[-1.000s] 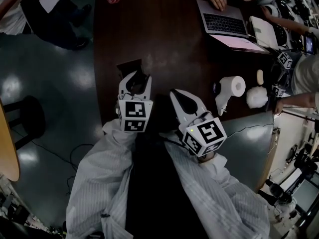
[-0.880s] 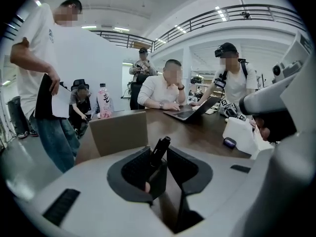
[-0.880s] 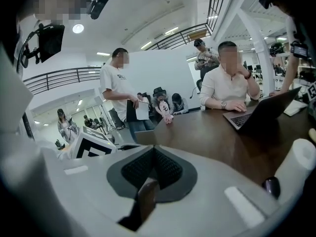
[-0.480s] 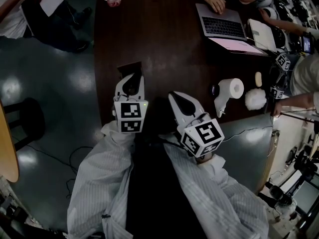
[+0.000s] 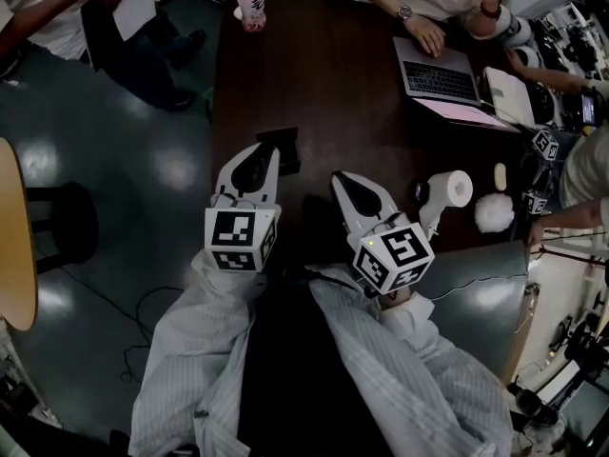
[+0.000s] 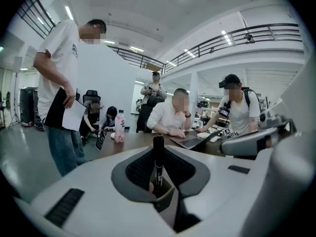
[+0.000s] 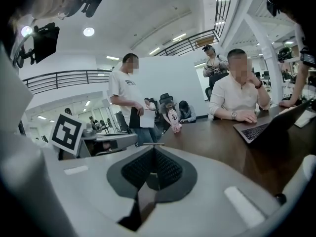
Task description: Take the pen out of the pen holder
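A black pen (image 6: 158, 149) stands upright between the dark pads of my left gripper (image 6: 157, 168), which is shut on it. In the head view the left gripper (image 5: 255, 162) hangs over the table's near left edge. Just beyond its tips sits the dark, boxy pen holder (image 5: 283, 145). The pen itself does not show in the head view. My right gripper (image 5: 350, 187) is beside it to the right. In the right gripper view, the right gripper (image 7: 153, 149) has its jaws together with nothing between them.
The dark wooden table (image 5: 333, 74) carries a paper roll (image 5: 455, 188), a white fluffy lump (image 5: 493, 212), an open laptop (image 5: 438, 76) and a pink bottle (image 5: 251, 3). People sit along its far side; one person (image 6: 61, 90) stands at the left with paper.
The left gripper's jaws have narrowed and it has risen toward the camera, away from the pen holder. The right gripper rose slightly. The head view has shifted, showing more of the far table.
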A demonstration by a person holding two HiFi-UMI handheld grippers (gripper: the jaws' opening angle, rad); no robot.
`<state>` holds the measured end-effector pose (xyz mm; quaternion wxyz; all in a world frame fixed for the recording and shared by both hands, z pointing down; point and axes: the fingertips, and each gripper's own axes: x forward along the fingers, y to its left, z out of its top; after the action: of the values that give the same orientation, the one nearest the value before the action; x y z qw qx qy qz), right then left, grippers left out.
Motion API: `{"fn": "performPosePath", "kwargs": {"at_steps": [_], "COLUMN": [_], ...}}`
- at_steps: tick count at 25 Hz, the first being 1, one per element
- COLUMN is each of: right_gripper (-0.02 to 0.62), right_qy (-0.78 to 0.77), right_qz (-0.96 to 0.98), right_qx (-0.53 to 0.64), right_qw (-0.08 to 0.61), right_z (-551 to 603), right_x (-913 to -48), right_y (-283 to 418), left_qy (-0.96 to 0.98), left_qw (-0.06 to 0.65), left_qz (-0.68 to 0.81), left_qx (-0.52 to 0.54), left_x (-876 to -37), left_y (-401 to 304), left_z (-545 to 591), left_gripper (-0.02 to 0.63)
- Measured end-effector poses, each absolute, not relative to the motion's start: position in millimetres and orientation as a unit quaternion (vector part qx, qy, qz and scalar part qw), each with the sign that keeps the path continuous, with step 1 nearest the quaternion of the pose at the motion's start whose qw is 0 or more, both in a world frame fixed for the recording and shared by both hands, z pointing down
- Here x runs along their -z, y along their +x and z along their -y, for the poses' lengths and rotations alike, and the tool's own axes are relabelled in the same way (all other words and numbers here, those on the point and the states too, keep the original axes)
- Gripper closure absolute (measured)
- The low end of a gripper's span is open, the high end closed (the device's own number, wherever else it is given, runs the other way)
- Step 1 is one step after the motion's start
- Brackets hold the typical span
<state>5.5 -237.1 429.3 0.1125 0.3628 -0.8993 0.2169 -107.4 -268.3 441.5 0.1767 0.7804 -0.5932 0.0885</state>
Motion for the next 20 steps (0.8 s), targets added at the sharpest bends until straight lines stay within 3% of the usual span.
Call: {"fn": "performPosePath", "kwargs": {"at_steps": [10,20], "right_gripper": [0.594,0.594], "right_qy": [0.347,0.297], "right_qz": [0.918,0.942], "right_qx": [-0.17,-0.134], "right_qw": [0.083,0.082], "right_z": [237.9,210.9], "right_x": [-377.5,-346.5], "right_y": [-23.5,-74.8], "left_qy": [0.795,0.791], "left_qw": [0.149,0.134], "left_qz": [0.587,0.597], "left_qx": [-0.024,-0.001], "left_x": [-346.1,-326.0], "left_y": [-138.4,-153.9], "left_z": [226.5,186.8], "left_gripper": [0.546,0.546]}}
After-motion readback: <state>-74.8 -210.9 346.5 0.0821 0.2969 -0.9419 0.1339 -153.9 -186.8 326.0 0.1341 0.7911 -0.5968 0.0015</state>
